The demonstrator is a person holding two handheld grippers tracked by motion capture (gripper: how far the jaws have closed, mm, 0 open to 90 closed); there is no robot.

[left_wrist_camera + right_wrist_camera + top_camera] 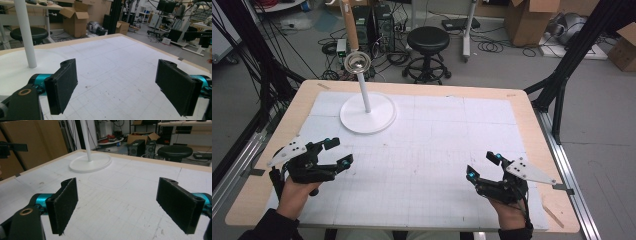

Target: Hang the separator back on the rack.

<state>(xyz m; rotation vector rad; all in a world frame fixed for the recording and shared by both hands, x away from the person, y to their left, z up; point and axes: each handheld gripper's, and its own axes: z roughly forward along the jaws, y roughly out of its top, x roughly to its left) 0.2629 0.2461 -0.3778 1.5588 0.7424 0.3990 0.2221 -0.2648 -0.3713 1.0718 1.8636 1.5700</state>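
Stand (367, 113), white, with a round flat base and a thin upright pole carrying a shiny ladle-like bowl (357, 62) at its top, sits ahead of both sets of jaws on the gridded white mat (437, 150); it is nearer the left gripper (339, 152) than the right gripper (484, 166). In the left gripper view the pole (25, 35) rises beyond and to the left of the left jaw; in the right gripper view the base (90, 163) lies well ahead, between the jaws but toward the left one. Both grippers hover low over the mat with jaws spread wide and nothing between the pads. Nothing else lies near either gripper. Risks, as I judge them: the stand looks top-heavy, so a jaw closing on the pole off-centre, or high up, could tip it or swing the bowl. A sideways approach from the left gripper could clip the base rim and slide the whole stand across the mat. If both grippers converge on the narrow pole, their jaws or trailing cables could foul each other. Bowl attachment is too small to judge; it might drop off if jolted.
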